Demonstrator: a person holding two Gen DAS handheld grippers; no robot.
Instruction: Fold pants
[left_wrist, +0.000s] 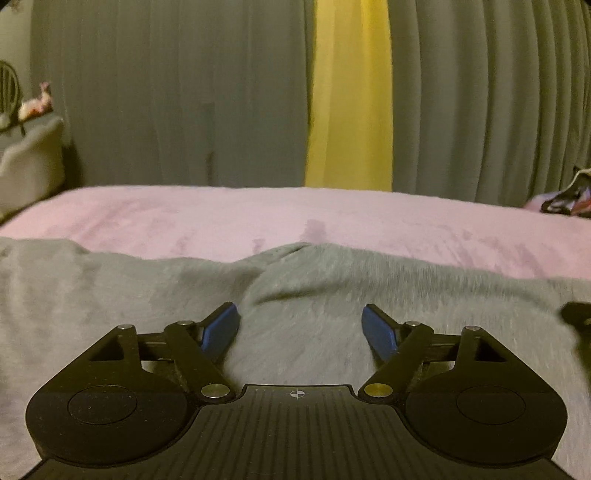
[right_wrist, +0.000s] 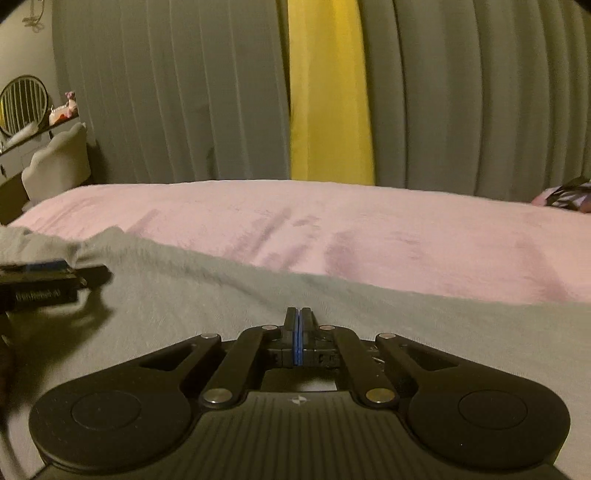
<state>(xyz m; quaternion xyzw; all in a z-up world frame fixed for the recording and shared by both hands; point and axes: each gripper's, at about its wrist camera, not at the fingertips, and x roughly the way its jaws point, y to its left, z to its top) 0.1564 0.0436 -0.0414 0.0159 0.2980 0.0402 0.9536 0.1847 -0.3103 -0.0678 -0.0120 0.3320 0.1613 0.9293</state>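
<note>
Left wrist view: the left gripper (left_wrist: 301, 325) stands with its jaws wide apart, the blue pads (left_wrist: 221, 328) clear of the cloth and nothing between them. The grey pants (left_wrist: 295, 295) lie directly beneath and ahead of it, spread flat on a pink blanket (left_wrist: 332, 218); a crease runs from just ahead of the left pad toward a small peak at the garment's far edge. At the right margin a dark, blurred shape, probably part of the other tool, is cut off by the frame.

Right wrist view: the right gripper (right_wrist: 299, 325) has its pads pressed together with no cloth visibly between them; its tips hang over the pants, and whether they touch the fabric cannot be told. To its left, the left gripper appears side-on, blurred and partly cropped, above a rumpled corner of the garment. Beyond both tools hang grey curtains (right_wrist: 166, 92) with a yellow strip (right_wrist: 328, 92) between them. A patterned item (right_wrist: 569, 197) at the far right is cropped and unidentifiable.
</note>
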